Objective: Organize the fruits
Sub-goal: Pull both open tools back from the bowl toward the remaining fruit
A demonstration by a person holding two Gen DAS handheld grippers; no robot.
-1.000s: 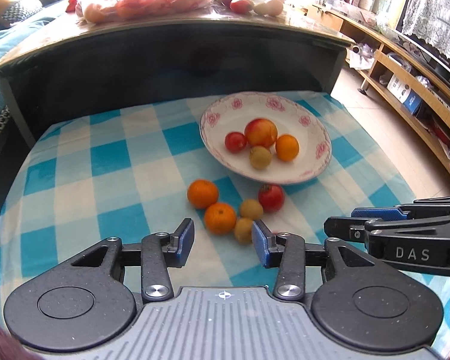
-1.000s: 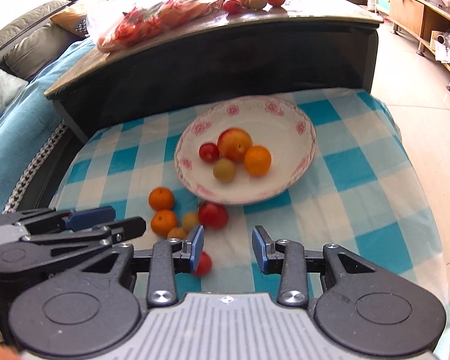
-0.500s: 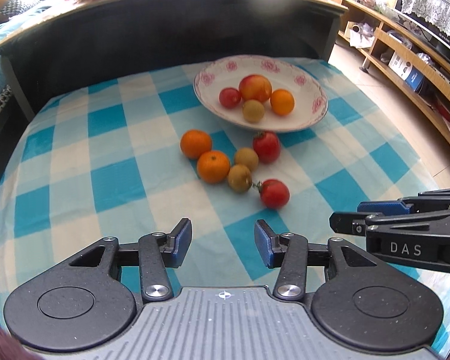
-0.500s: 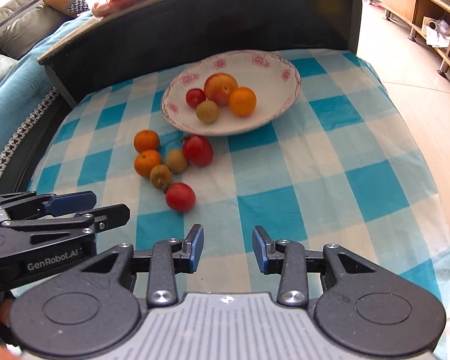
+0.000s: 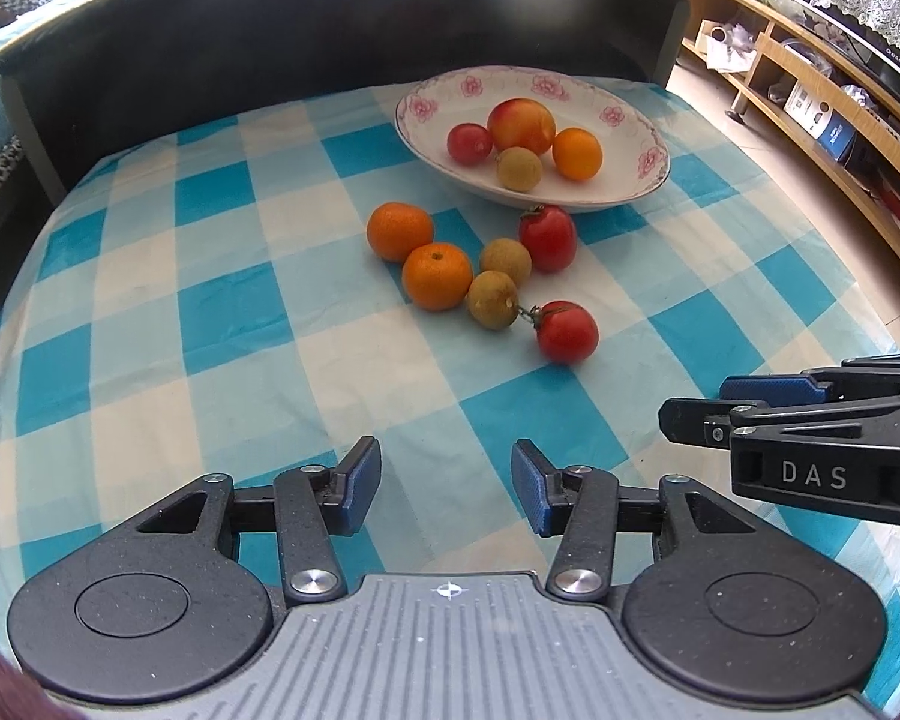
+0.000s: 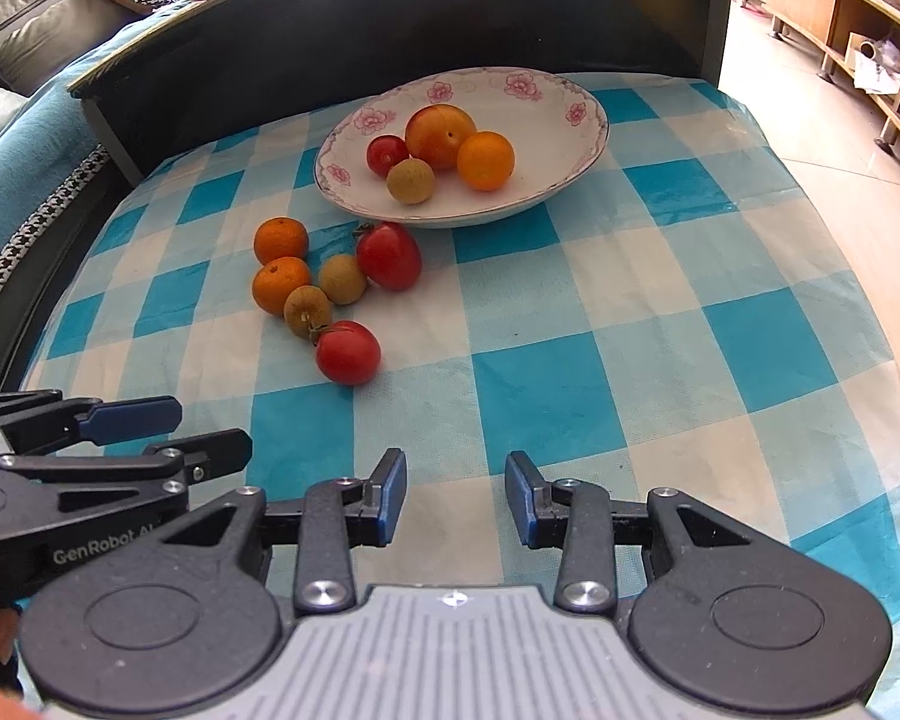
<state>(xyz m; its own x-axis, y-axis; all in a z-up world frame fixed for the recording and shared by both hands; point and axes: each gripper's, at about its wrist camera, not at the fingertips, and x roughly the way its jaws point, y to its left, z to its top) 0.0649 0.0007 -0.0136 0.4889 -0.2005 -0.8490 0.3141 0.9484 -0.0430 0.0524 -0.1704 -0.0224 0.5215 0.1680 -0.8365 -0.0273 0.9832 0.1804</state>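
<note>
A white flowered plate (image 5: pixel 627 120) (image 6: pixel 570 120) holds a peach, a tomato, an orange and a longan. In front of it on the blue-checked cloth (image 5: pixel 210 312) lie two oranges (image 5: pixel 437 276) (image 6: pixel 281 293), two longans (image 5: pixel 492 300) (image 6: pixel 307 311) and two tomatoes (image 5: pixel 567 331) (image 6: pixel 348 353). My left gripper (image 5: pixel 446 456) (image 6: pixel 210 427) hovers short of this cluster, its jaws opening with nothing between them. My right gripper (image 6: pixel 453 468) (image 5: pixel 708 405) is beside it on the right, open and empty, to the right of the nearest tomato.
A dark wooden table wall (image 5: pixel 330 30) rises right behind the cloth and the plate. A sofa (image 6: pixel 24 42) is at the left. Wooden shelves (image 5: pixel 810 90) line the room on the right. The cloth drops off at its right edge (image 6: pixel 894 360).
Both views have tipped downward, so the fruit cluster has slid up the frame away from the fingertips. The dark table's top has left the view. The left jaws stand slightly wider.
</note>
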